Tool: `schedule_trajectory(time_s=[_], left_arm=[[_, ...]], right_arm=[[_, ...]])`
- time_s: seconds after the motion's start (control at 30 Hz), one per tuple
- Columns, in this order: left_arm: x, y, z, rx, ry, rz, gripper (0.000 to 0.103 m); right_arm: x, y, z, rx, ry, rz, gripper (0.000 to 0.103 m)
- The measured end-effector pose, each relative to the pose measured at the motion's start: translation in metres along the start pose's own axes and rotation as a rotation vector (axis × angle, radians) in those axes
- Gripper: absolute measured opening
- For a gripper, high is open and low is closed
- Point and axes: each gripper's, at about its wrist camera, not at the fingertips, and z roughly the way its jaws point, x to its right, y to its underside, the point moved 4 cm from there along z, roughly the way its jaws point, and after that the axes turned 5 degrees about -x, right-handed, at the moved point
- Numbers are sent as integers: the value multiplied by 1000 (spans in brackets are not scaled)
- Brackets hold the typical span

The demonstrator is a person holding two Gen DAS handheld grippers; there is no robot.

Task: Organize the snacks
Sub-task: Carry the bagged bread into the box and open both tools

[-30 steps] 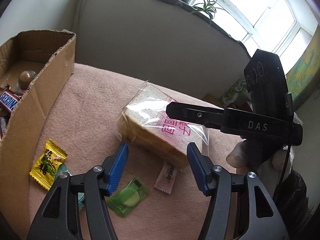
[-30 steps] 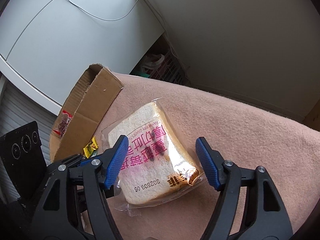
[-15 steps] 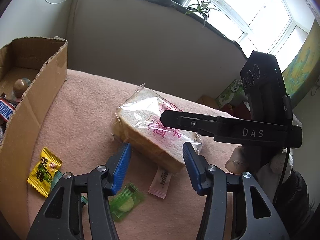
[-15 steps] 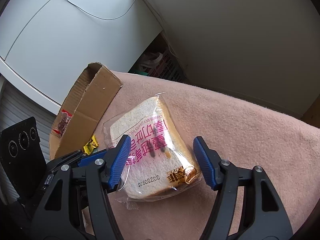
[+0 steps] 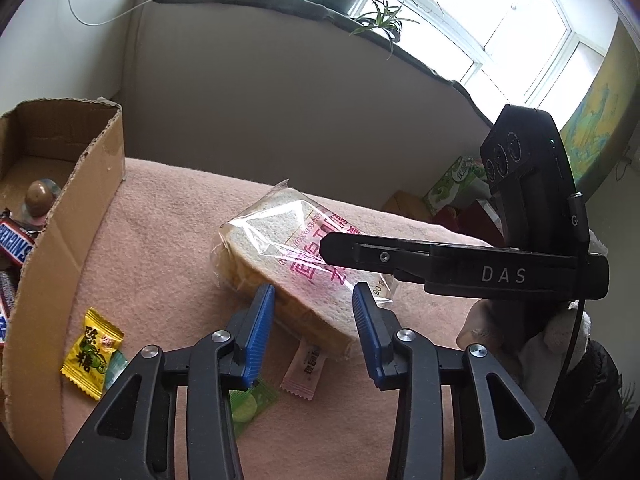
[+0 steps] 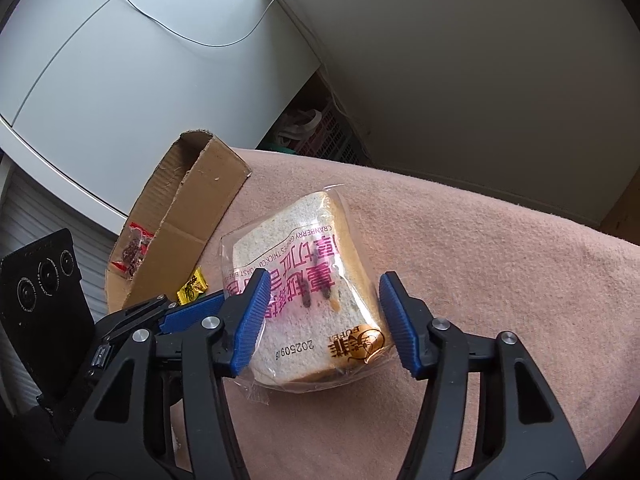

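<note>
Bread pack (image 6: 308, 292), clear wrapper with pink print, lies flat on the pink blanket (image 6: 480, 264), right of the cardboard box (image 6: 192, 204). Right gripper (image 6: 322, 322): jaws wide apart, blue pads straddling the near half of the pack; left pad appears to touch the wrapper edge, right pad sits just beside the crust, contact not certain; nothing clamped. Left gripper (image 5: 314, 334): jaws apart, holding nothing, hovering over the near edge of the bread with the pink sachet (image 5: 306, 368) and green sachet (image 5: 250, 402) on the blanket below it. Yellow candy (image 5: 92, 352) lies near the box wall; a Snickers bar (image 5: 14, 242) and other wrapped items rest inside the box. Versus 1.0 s ago: right gripper has advanced, so the pack now fills more of the gap between its pads; left gripper has drawn back slightly, bread sitting farther off in its view; opening width of both looks unchanged.
</note>
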Motion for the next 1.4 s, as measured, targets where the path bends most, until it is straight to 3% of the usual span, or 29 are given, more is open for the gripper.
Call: schedule_trajectory(time_s=[0.37, 0.8, 1.4], left_arm=[[9, 1, -29, 56, 6, 38, 37], [-1, 0, -94, 175, -5, 46, 37], [-57, 10, -155, 276, -76, -37, 37]], right_arm=[[-25, 4, -26, 40, 7, -19, 60], [-93, -4, -51, 96, 8, -110, 60], [-185, -24, -9, 60, -29, -236, 60]])
